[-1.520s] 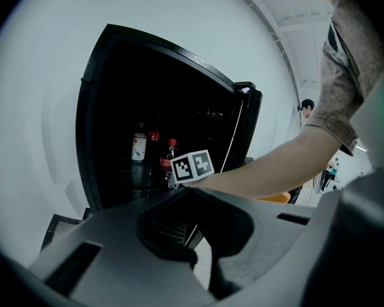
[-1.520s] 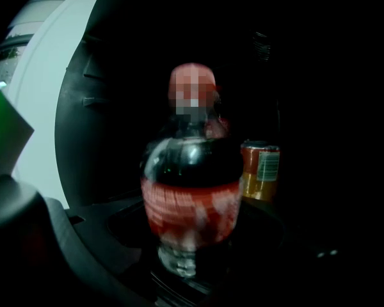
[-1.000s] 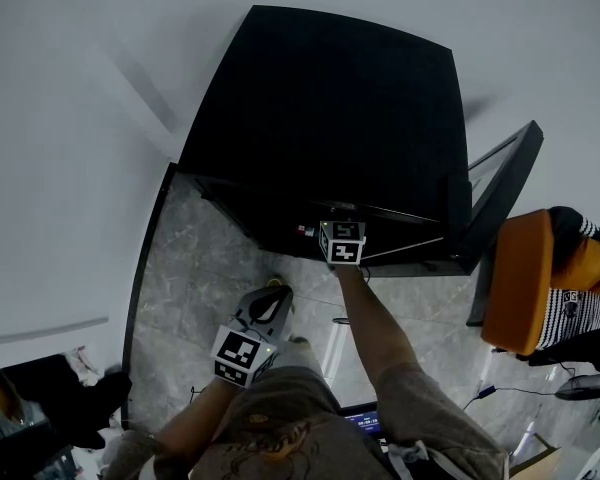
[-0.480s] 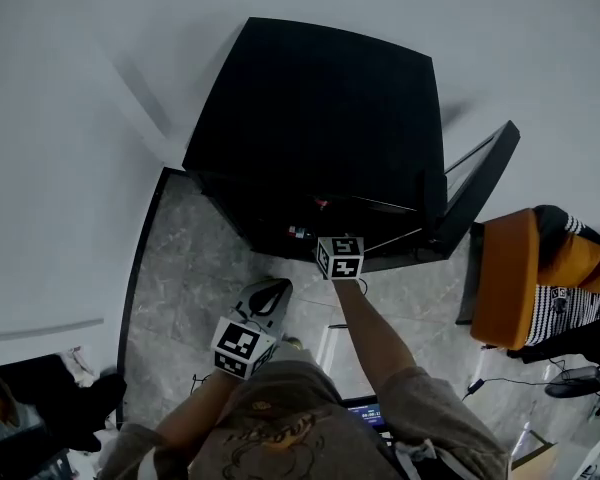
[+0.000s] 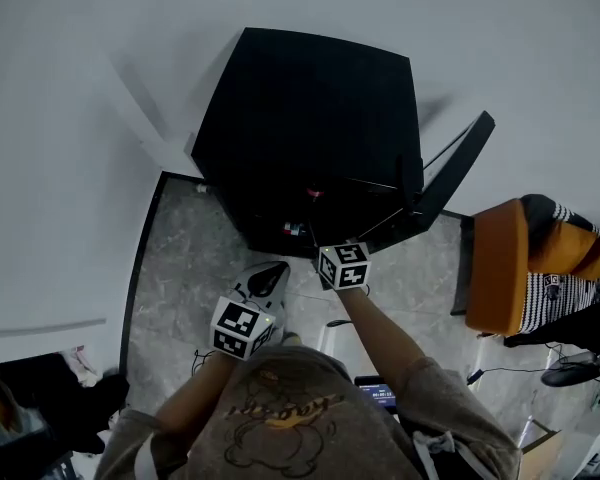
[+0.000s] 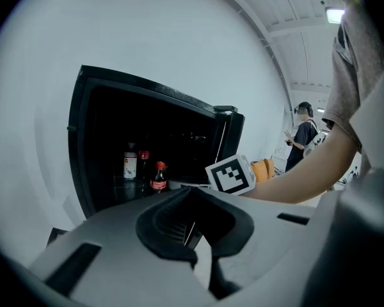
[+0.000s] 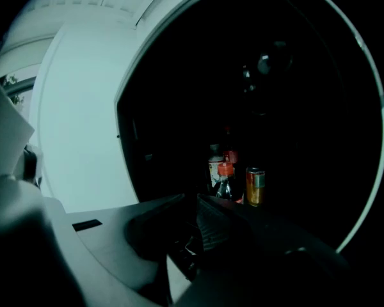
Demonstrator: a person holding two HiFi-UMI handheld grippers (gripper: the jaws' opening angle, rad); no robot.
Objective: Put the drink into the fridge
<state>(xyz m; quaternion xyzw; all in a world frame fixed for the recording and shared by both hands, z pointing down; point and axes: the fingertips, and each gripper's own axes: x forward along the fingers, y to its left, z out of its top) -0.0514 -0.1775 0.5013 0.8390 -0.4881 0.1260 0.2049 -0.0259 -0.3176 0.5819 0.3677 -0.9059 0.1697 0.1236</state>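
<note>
Black fridge [image 5: 310, 108] at 12 o'clock in the head view, its door [image 5: 452, 163] standing wide open toward 2 o'clock, interior dark. On a shelf inside, upright and close together: a red-capped bottle [image 7: 225, 183] of dark drink, a white-labelled bottle [image 7: 215, 164] just behind it at 11 o'clock, and a gold-coloured can [image 7: 255, 186] just beside it at 3 o'clock (print too small to read). Just in front of the opening, the right tongs [image 7: 193, 228], aimed straight at those drinks, jaws pressed together with nothing between them, apart from the bottles. Lower and toward 8 o'clock of that pair in the head view, the left tongs [image 6: 189, 230], likewise closed and empty, pointed at the open fridge. In the left gripper view, the marker cube [image 6: 230, 174] of the right tongs at 1 o'clock above the jaws, a bare forearm [image 6: 301, 183] trailing from it toward 3 o'clock, the bottles on the shelf at 11 o'clock. Grey marbled floor [image 5: 190, 268] at 8 o'clock of the fridge in the head view; an orange chair [image 5: 500, 268] at 3 o'clock, striped cloth [image 5: 570, 313] just beside it. Far off at 2 o'clock in the left gripper view, a standing person [image 6: 304, 136] in dark clothing; plain white wall [image 5: 70, 148] behind the fridge.
</note>
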